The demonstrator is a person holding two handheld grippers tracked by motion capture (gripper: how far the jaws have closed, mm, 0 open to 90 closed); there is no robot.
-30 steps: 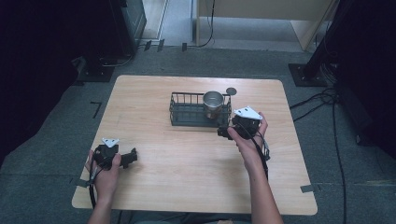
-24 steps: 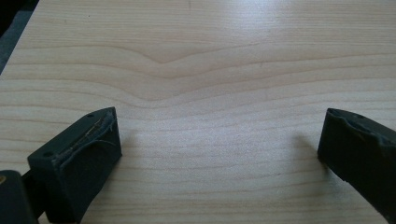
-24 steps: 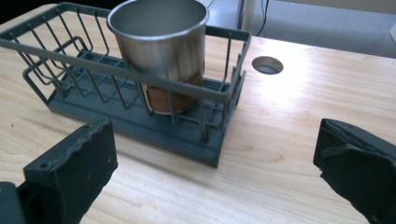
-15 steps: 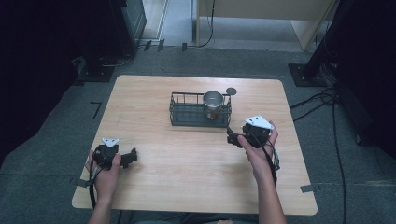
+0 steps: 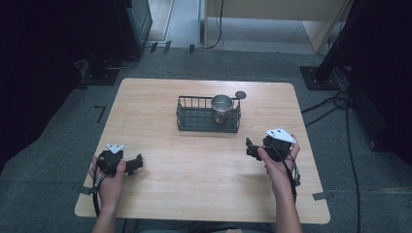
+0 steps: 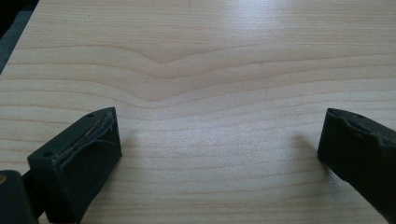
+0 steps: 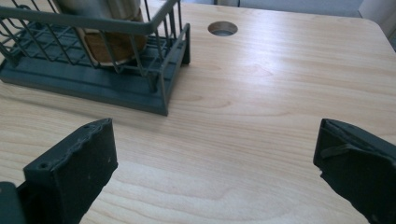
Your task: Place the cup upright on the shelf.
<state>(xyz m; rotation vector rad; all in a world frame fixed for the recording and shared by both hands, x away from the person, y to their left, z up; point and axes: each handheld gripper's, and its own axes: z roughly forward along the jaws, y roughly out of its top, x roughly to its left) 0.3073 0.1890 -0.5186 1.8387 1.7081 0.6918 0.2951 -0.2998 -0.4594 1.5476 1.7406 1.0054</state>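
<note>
Centrally, shiny metal cup (image 5: 221, 108) upright in dark wire basket (image 5: 194, 121), pale woodgrain table (image 5: 194, 184).

A light wooden table (image 5: 160, 97) is set on grey carpet (image 5: 58, 145). Black cables (image 5: 350, 126) are laid across the floor at right. Dark equipment (image 5: 131, 24) is placed behind the table.

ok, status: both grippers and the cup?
Left gripper open, empty, low over the table. Right gripper open, empty, short of the basket. Cup upright at the basket's right end. Nothing in between.
</note>
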